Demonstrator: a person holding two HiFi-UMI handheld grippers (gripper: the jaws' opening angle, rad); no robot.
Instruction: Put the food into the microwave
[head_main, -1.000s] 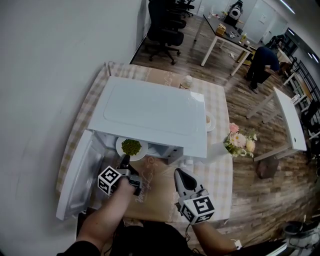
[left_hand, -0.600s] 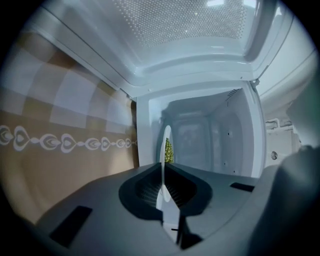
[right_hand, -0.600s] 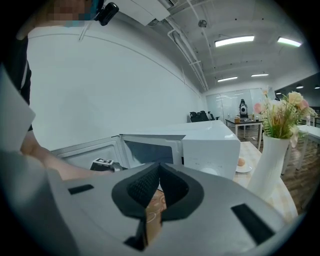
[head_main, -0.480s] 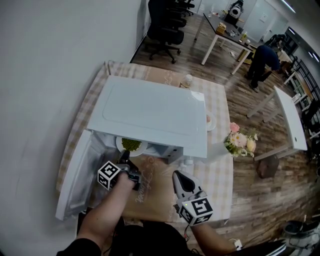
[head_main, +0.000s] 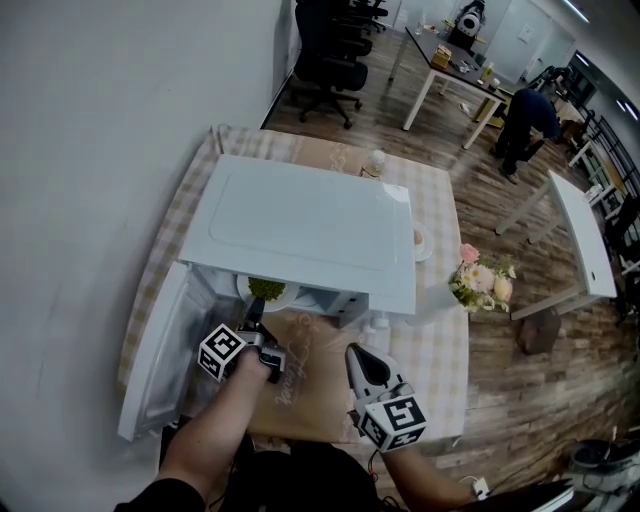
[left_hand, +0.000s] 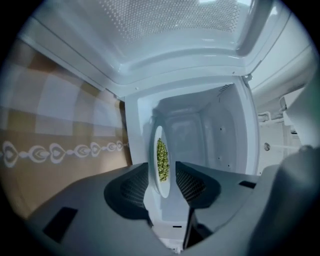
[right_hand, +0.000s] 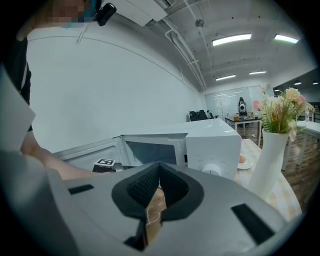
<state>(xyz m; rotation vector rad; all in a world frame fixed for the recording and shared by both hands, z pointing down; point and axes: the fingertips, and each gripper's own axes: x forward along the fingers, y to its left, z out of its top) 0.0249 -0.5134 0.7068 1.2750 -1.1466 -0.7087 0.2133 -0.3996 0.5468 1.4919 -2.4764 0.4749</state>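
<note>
A white microwave (head_main: 300, 225) stands on the checked table with its door (head_main: 150, 350) swung open to the left. My left gripper (head_main: 252, 316) is shut on the rim of a white plate of green peas (head_main: 266, 291), which sits partly under the microwave's front edge. In the left gripper view the plate (left_hand: 161, 160) shows edge-on between the jaws of the gripper (left_hand: 162, 176), with the bare cavity (left_hand: 215, 130) straight ahead. My right gripper (head_main: 358, 358) hovers over the brown runner in front of the microwave, its jaws (right_hand: 159, 172) shut on nothing.
A white vase of flowers (head_main: 478, 285) stands right of the microwave, with a small plate holding an egg (head_main: 418, 240) behind it. A small jar (head_main: 375, 160) sits at the table's far edge. A brown runner (head_main: 310, 385) covers the near part of the table.
My left gripper has carried the plate forward, so more of it now lies under the microwave's front edge. The right gripper has barely moved.
</note>
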